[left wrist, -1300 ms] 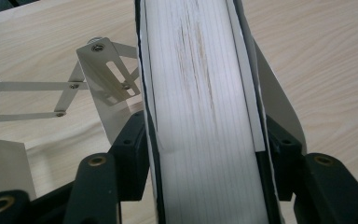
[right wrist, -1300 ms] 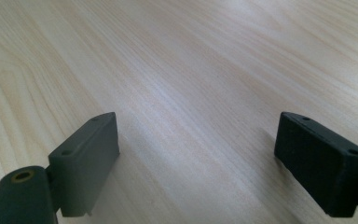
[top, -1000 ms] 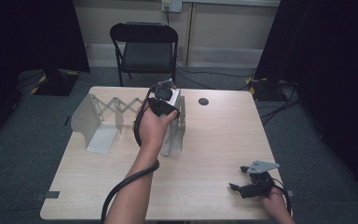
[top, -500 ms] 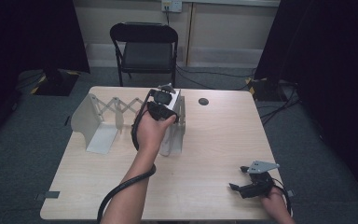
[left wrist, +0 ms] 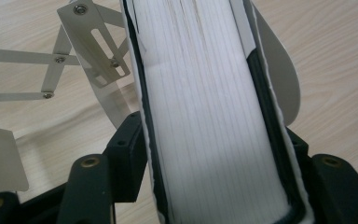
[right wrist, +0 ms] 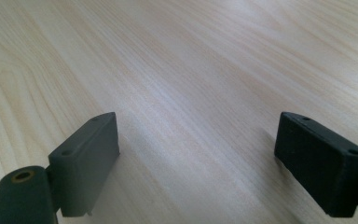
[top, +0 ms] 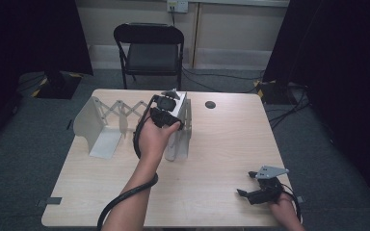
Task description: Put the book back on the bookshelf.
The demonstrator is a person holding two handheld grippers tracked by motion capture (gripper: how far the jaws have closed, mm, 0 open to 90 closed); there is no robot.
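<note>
Item: book (left wrist: 214, 121), thick, white page block with dark cover edges, standing on edge in an expanding metal book rack (top: 111, 122) on the far left part of the table (top: 221, 144). It rests against the rack's right end plate (left wrist: 279, 70).

Holder: left gripper (top: 166, 113), jaws set narrow, one on each cover, closed against the book; held from above by the left hand (top: 154, 139).

Surroundings: rack's scissor links (left wrist: 56, 60), riveted and slotted, stretch away toward the left end plate (top: 89, 125); the space between the two ends is bare. A small dark round disc (top: 210, 104) lies on the table near the far edge, apart from the rack. A black folding chair (top: 149, 48) stands beyond the table.

Second holder: right gripper (top: 262, 190), at the near right corner, well apart from the book, jaws spread wide over bare wood (right wrist: 191, 93), holding nothing.

Writing: none legible on book or rack.
</note>
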